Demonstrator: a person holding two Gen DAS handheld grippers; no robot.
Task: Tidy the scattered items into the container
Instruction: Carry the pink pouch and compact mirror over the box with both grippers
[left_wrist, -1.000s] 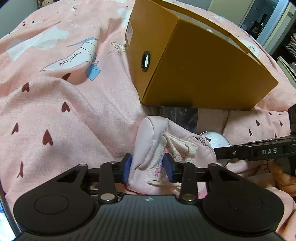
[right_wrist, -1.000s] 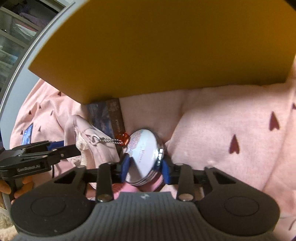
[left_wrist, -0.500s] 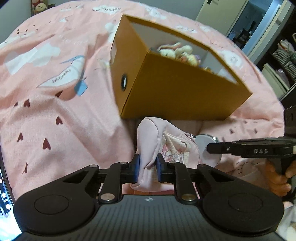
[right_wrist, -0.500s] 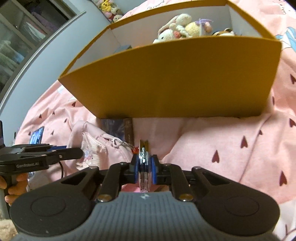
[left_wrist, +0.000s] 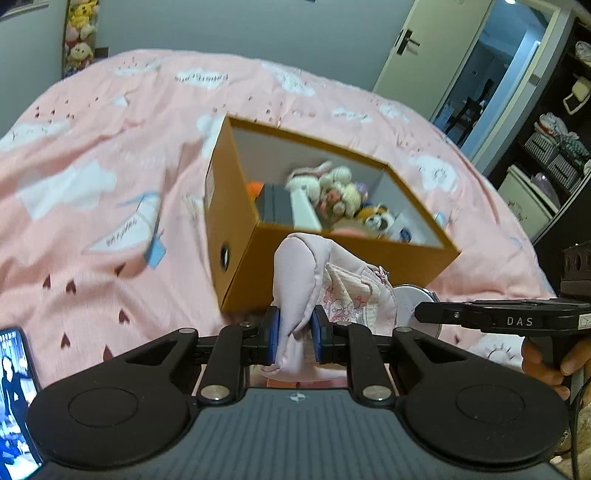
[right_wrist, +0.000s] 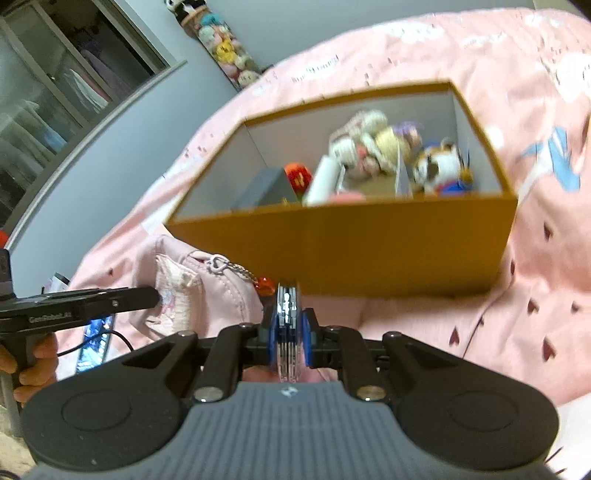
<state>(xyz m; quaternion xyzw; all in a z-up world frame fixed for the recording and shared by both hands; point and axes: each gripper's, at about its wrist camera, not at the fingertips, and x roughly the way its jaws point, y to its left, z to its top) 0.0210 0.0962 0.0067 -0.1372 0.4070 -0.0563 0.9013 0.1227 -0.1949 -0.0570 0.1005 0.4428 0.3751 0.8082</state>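
Left gripper (left_wrist: 294, 334) clamps the pouch (left_wrist: 325, 291) — right gripper (right_wrist: 288, 334) pinches its mirror (right_wrist: 287, 321) (edge-on) — before the box (right_wrist: 369, 251).

White "DAS" lettering on black handheld right gripper (left_wrist: 417, 314) body; blurred "GenRobot.AI"-like print on black handheld left gripper (right_wrist: 157, 295) body, only partly legible

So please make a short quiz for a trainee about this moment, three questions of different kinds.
1. True or false: the left tool is shut on the pink pouch.
2. What does the right tool hold? A) a plush toy B) a round metal disc C) a phone
3. Fill in: the plush toys lie inside the orange ____.

Key: 1 true; 2 B, the round metal disc stands edge-on between the pads; 3 box.
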